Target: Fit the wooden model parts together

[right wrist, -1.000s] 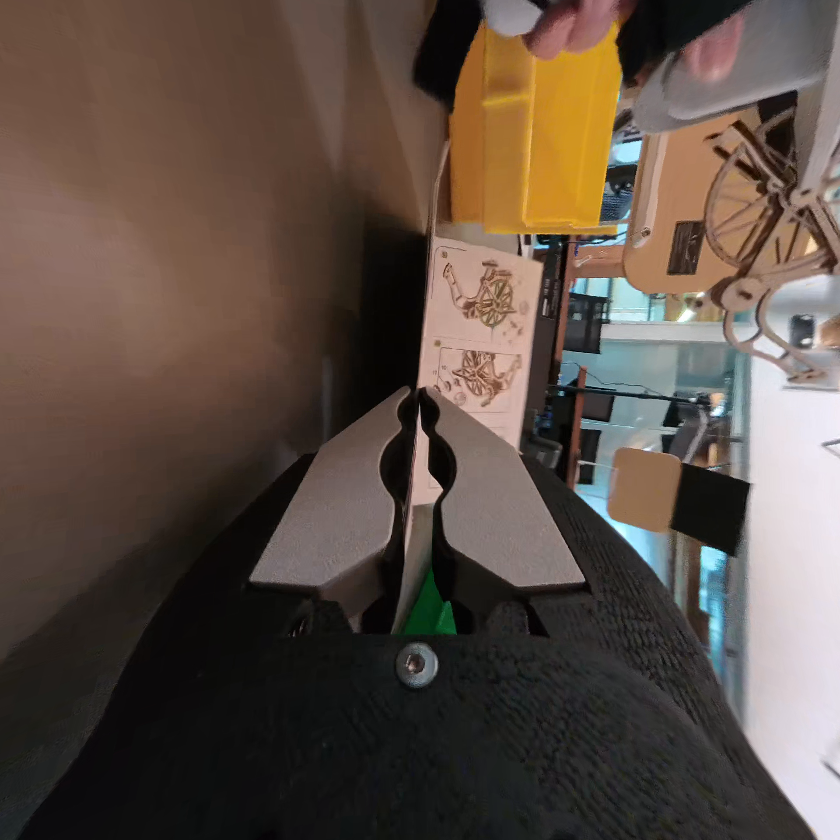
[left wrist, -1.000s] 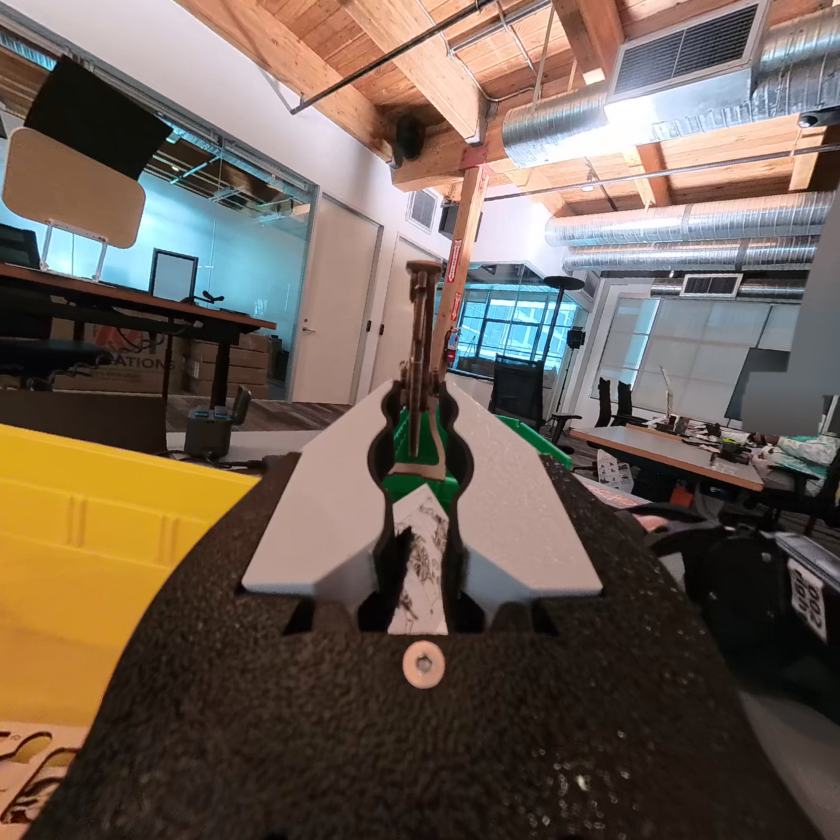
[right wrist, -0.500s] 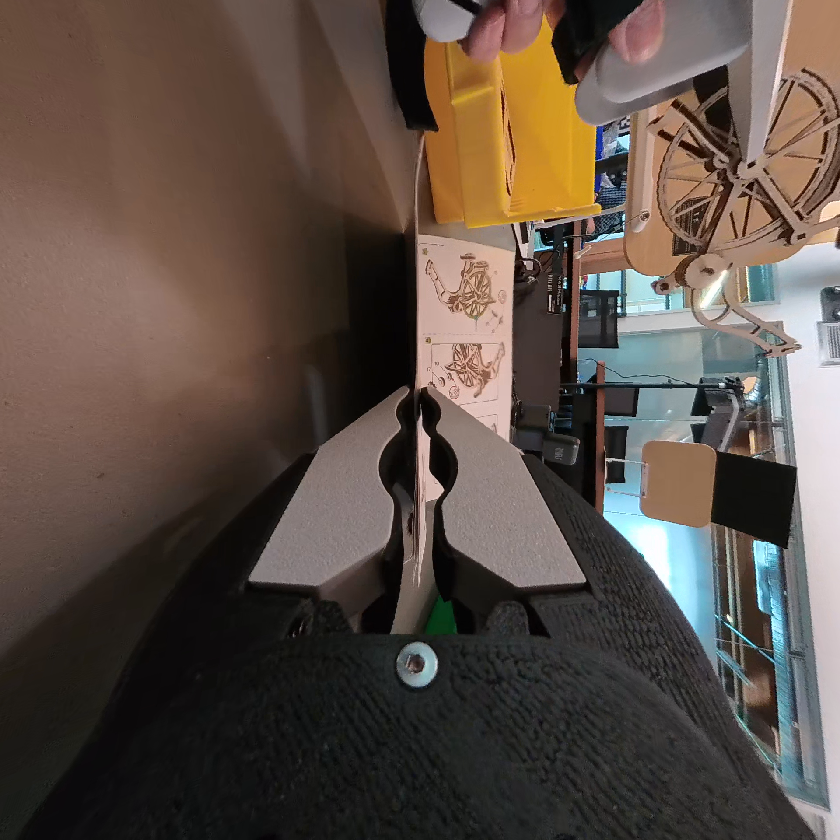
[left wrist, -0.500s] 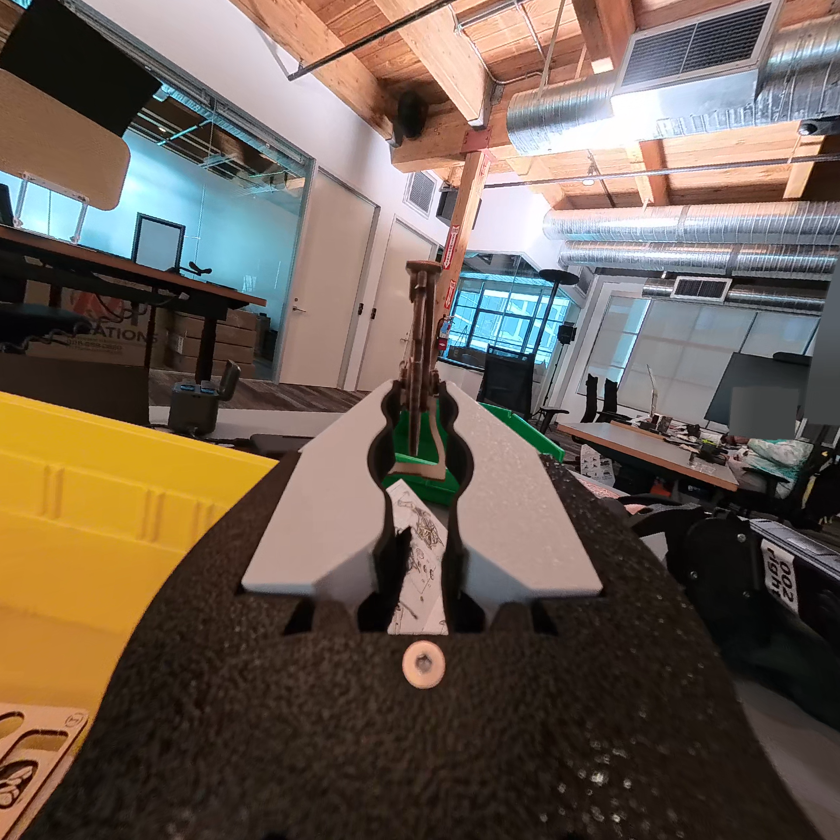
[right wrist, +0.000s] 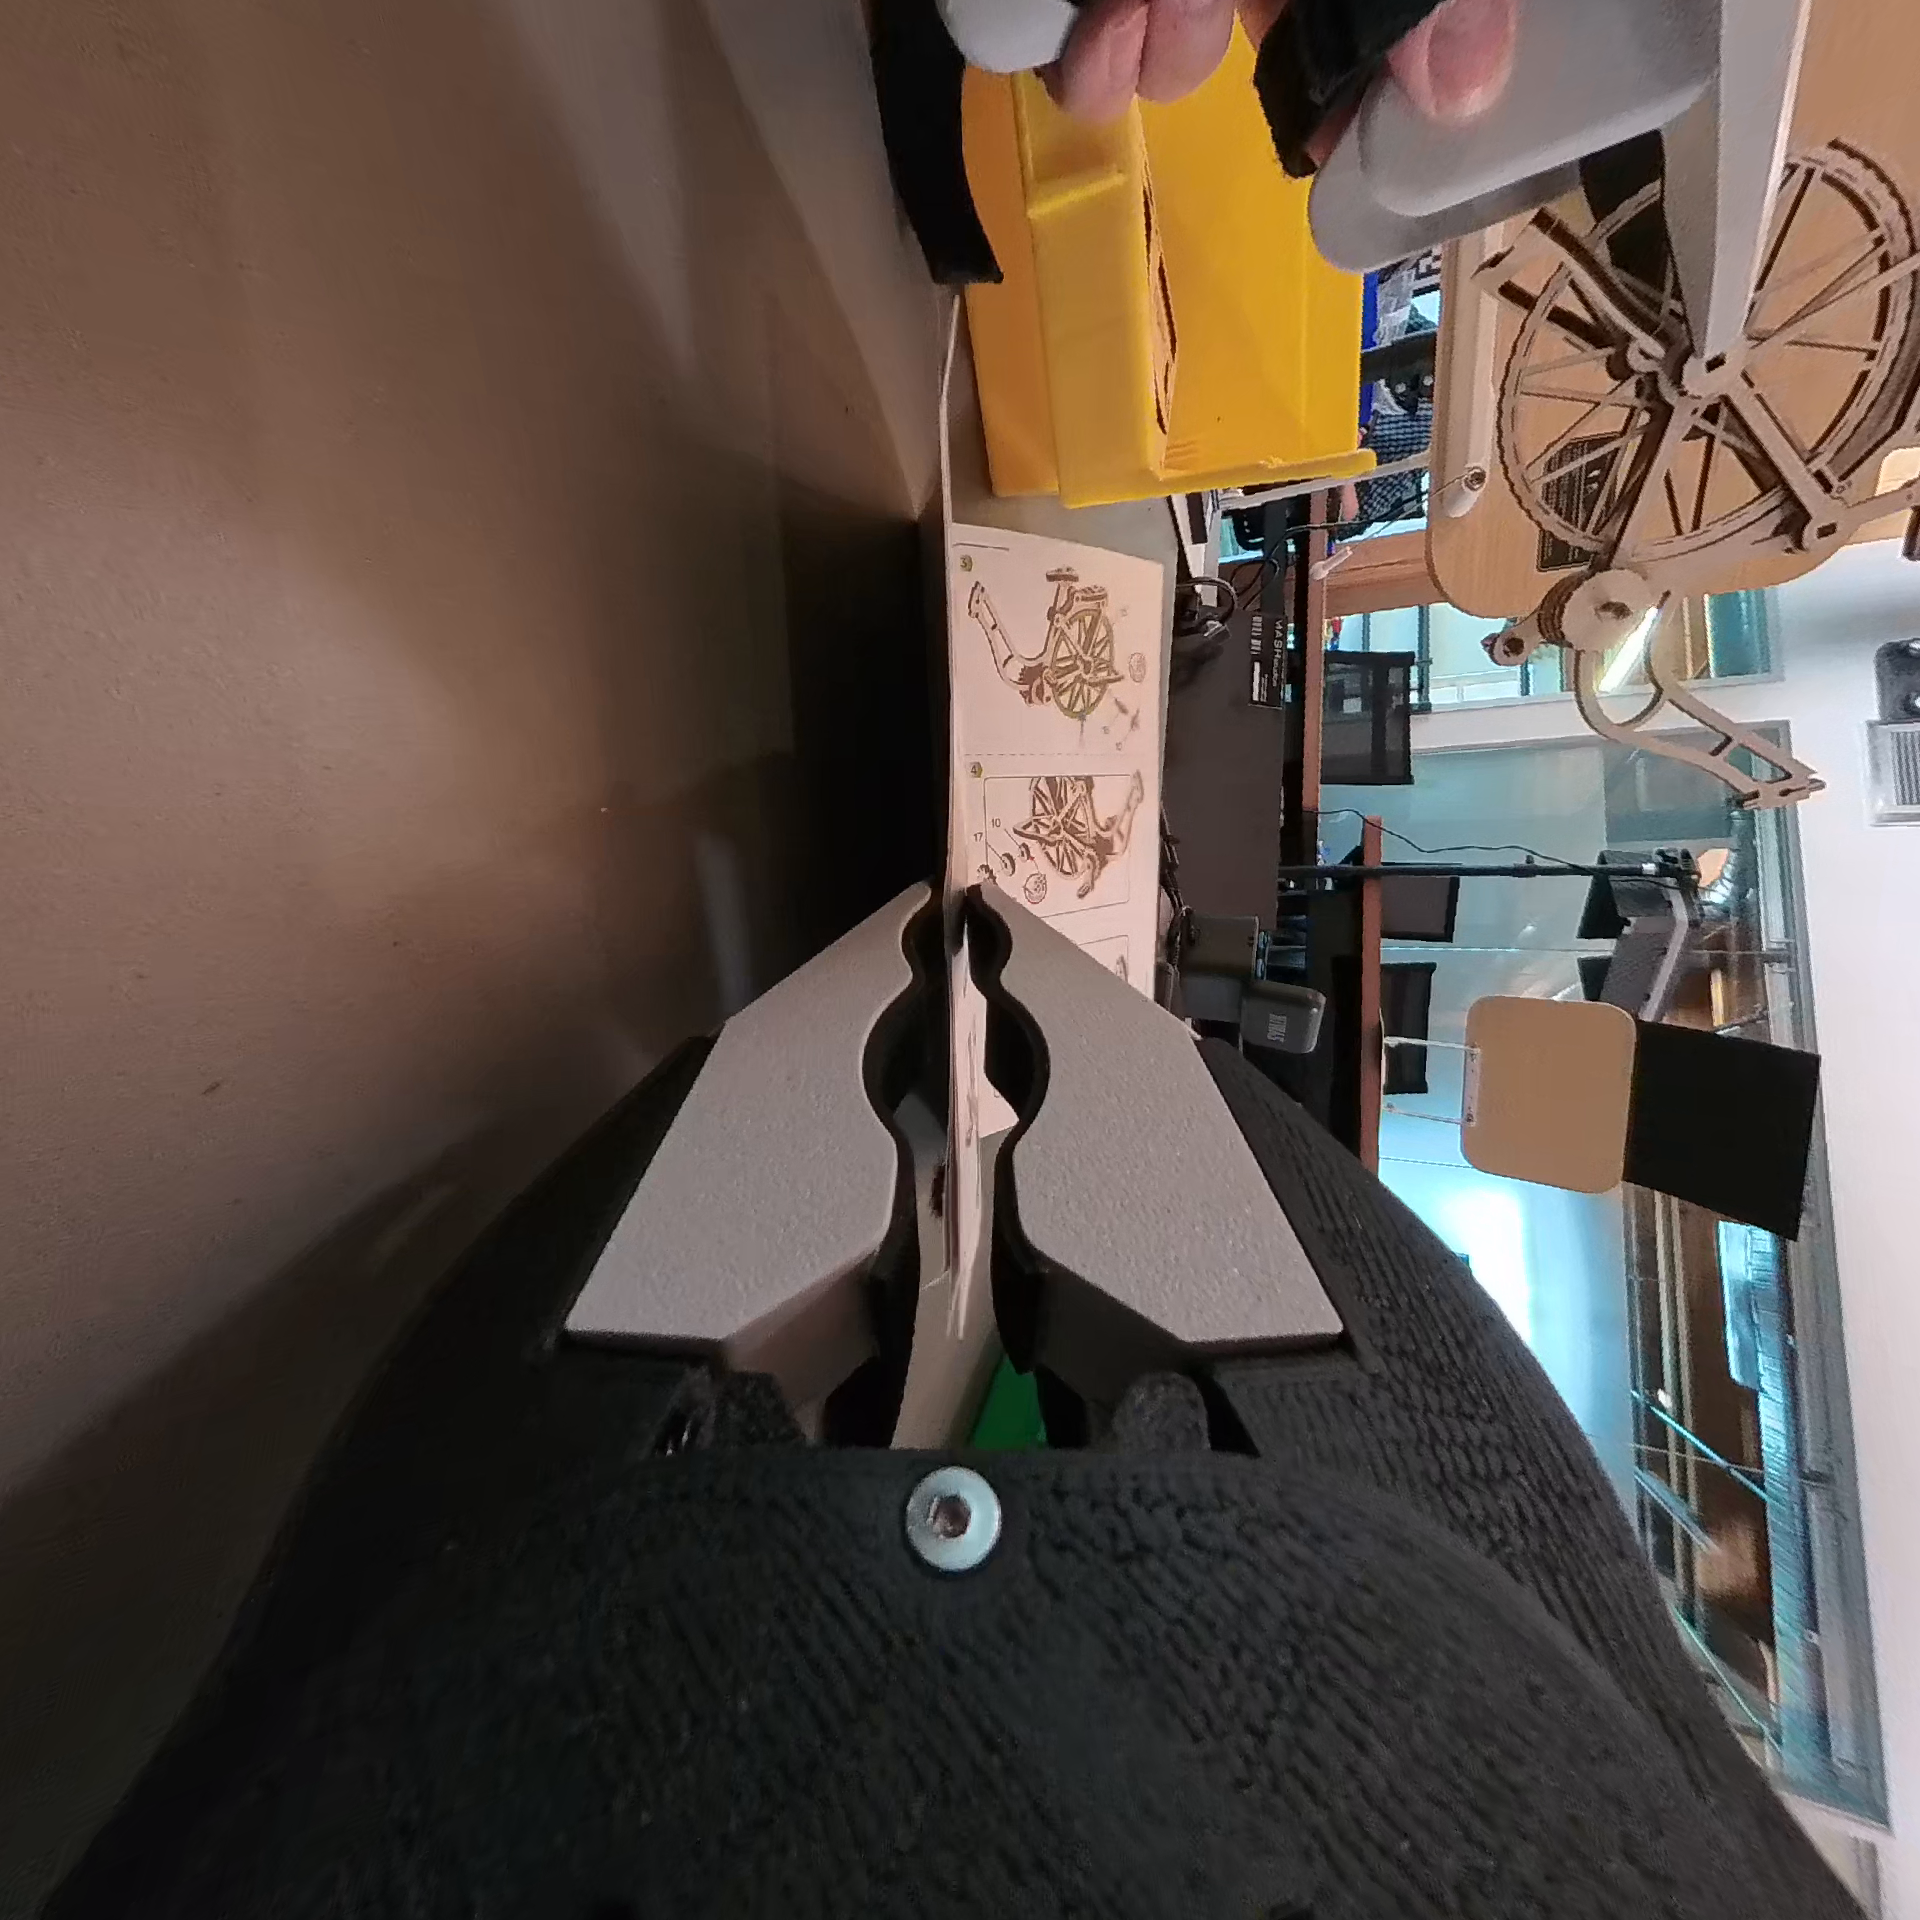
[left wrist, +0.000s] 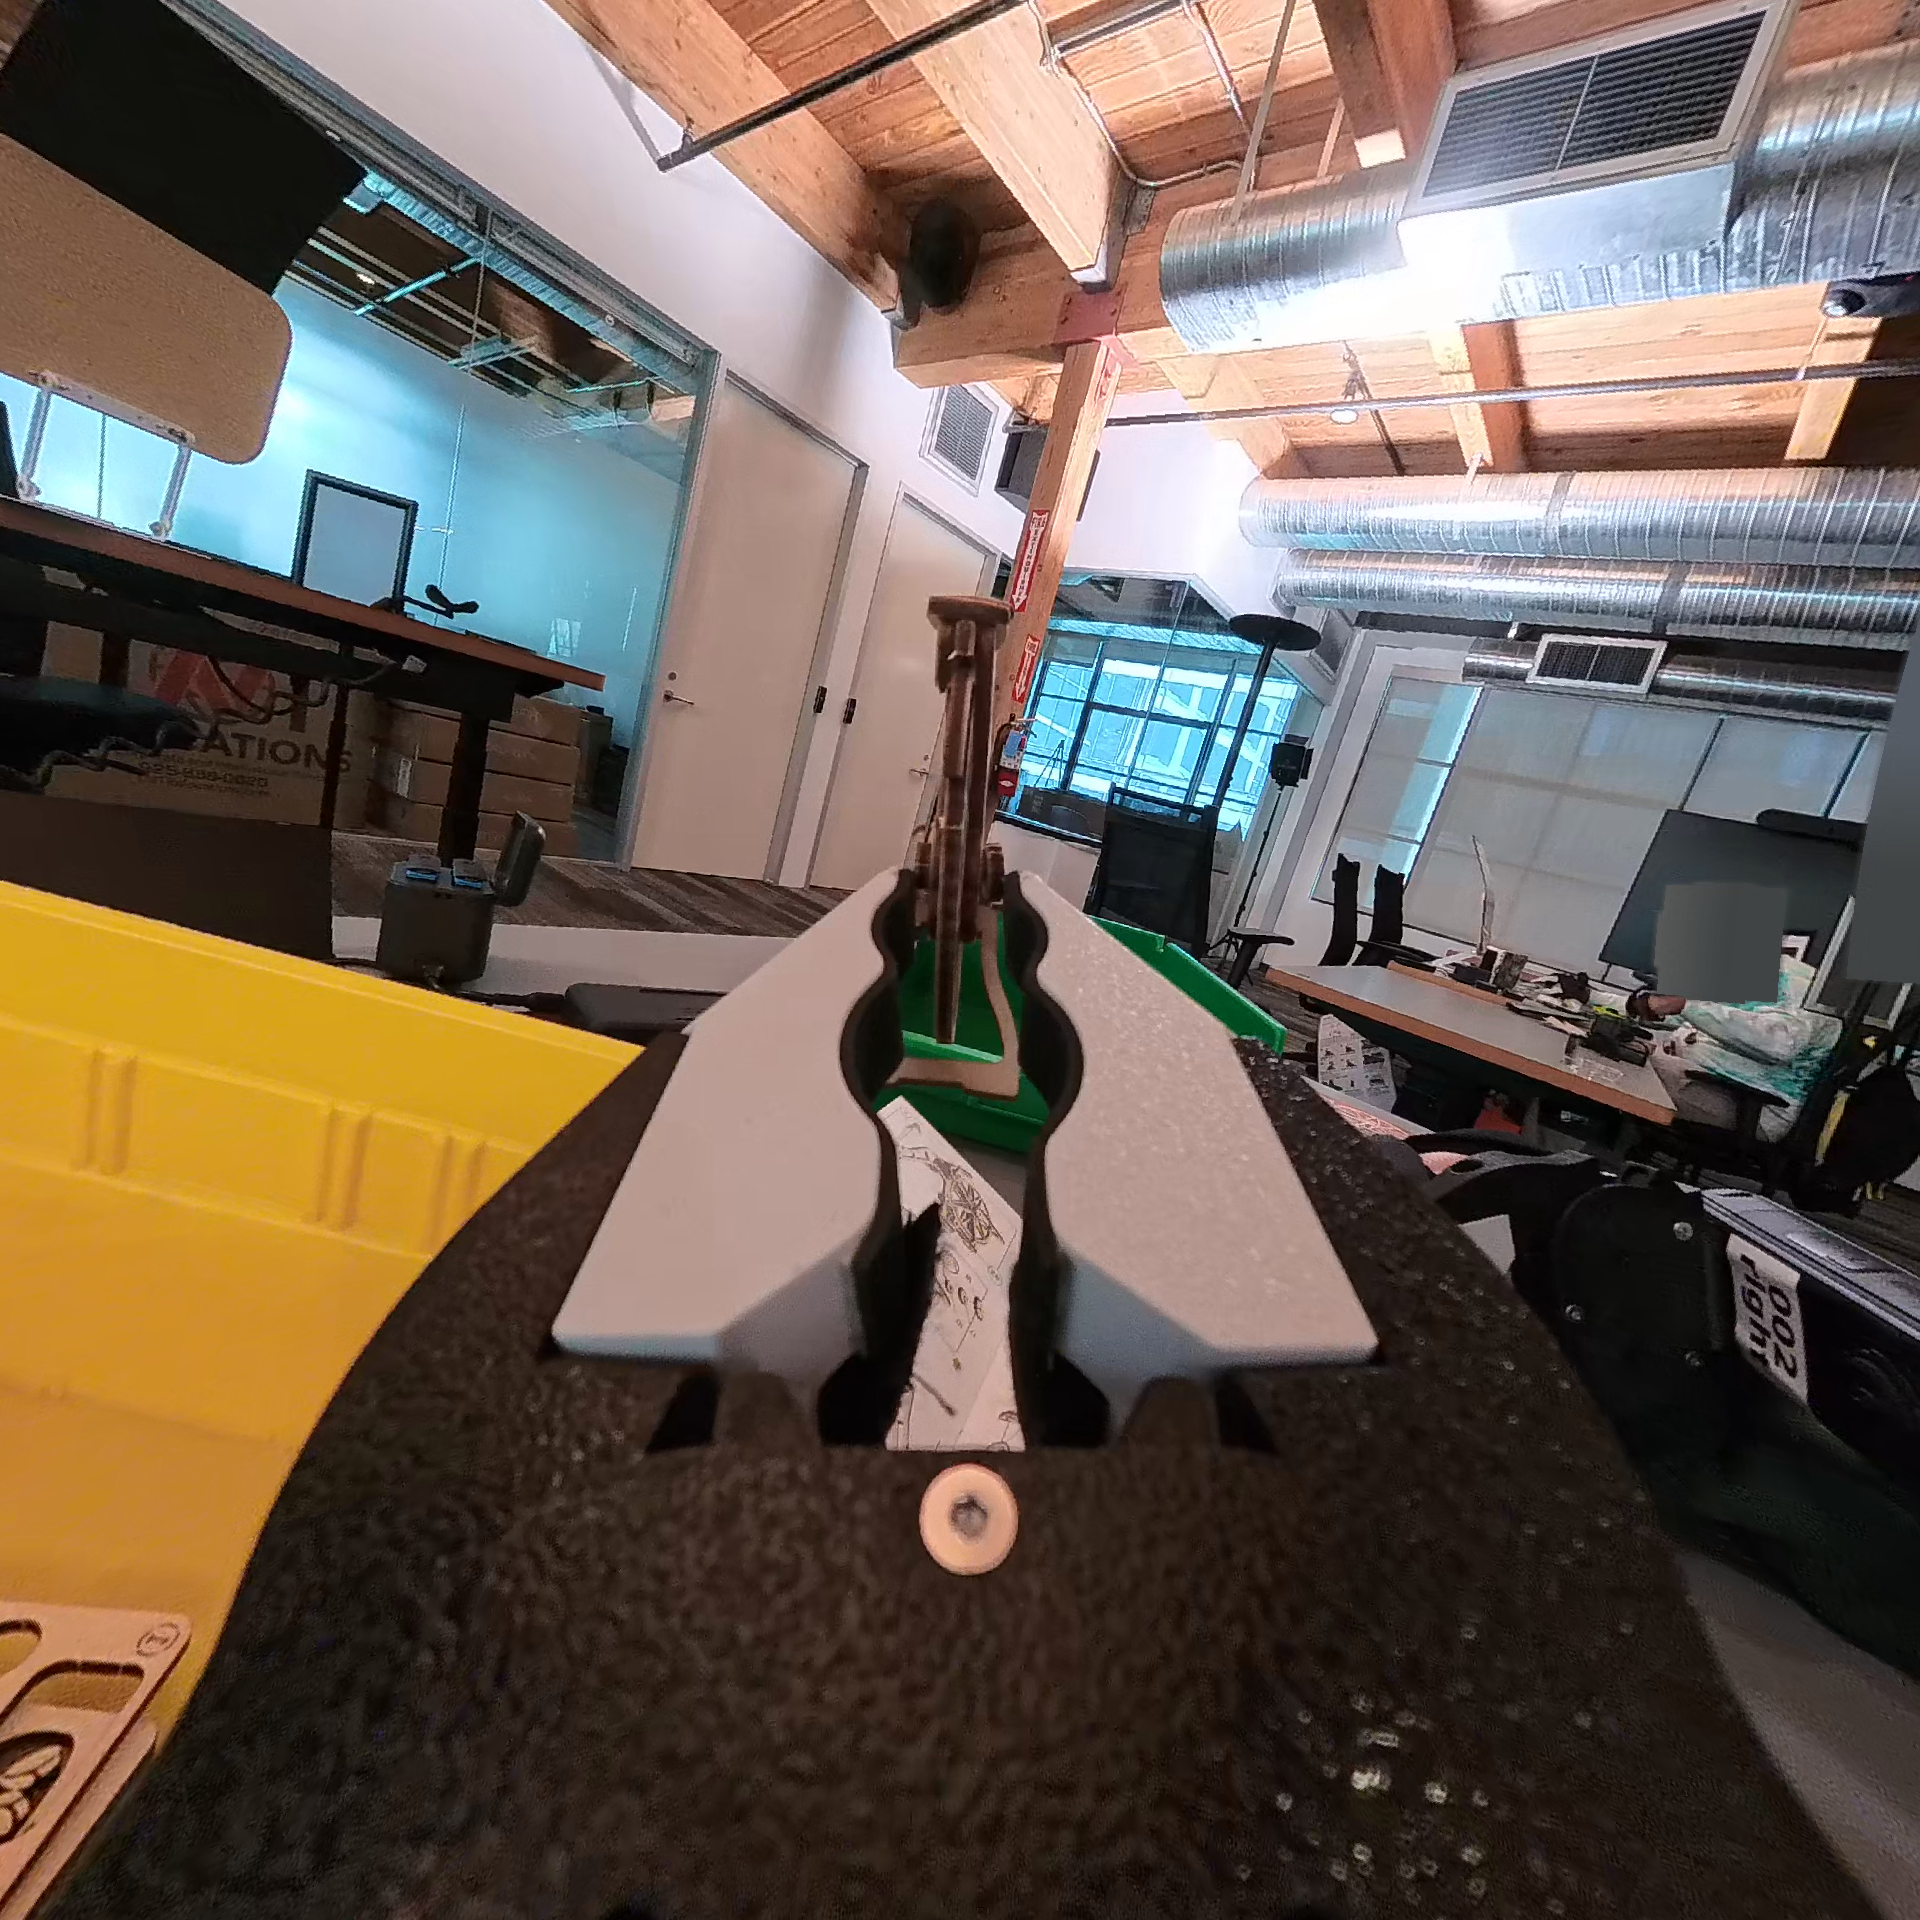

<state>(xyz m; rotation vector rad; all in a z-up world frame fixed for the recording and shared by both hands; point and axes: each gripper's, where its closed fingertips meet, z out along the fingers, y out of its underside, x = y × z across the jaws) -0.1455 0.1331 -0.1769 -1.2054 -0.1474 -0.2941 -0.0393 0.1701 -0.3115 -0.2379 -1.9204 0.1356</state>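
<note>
My left gripper point(left wrist: 961, 883) is shut on a wooden bicycle model point(left wrist: 961, 727), seen edge-on and standing up past the fingertips. In the right wrist view the model point(right wrist: 1683, 416) shows side-on at the upper right, with spoked wheels, held by the left gripper's grey finger point(right wrist: 1745, 208). My right gripper point(right wrist: 956, 899) is rolled on its side, with its jaws shut on the edge of a printed instruction sheet point(right wrist: 1060, 727). The sheet also shows under my left fingers point(left wrist: 956, 1226).
A yellow bin point(left wrist: 208, 1091) stands close on the left, also seen in the right wrist view point(right wrist: 1195, 312). A green bin point(left wrist: 1174, 966) lies ahead. A cut-out wooden parts sheet point(left wrist: 62, 1714) lies at the lower left. A hand point(right wrist: 1143, 52) shows at the top. There is about 20 cm between the tips of the two grippers.
In the right wrist view the bicycle model and the left gripper have come further into the picture and look larger. The right gripper stays shut on the sheet. The left view has shifted slightly.
</note>
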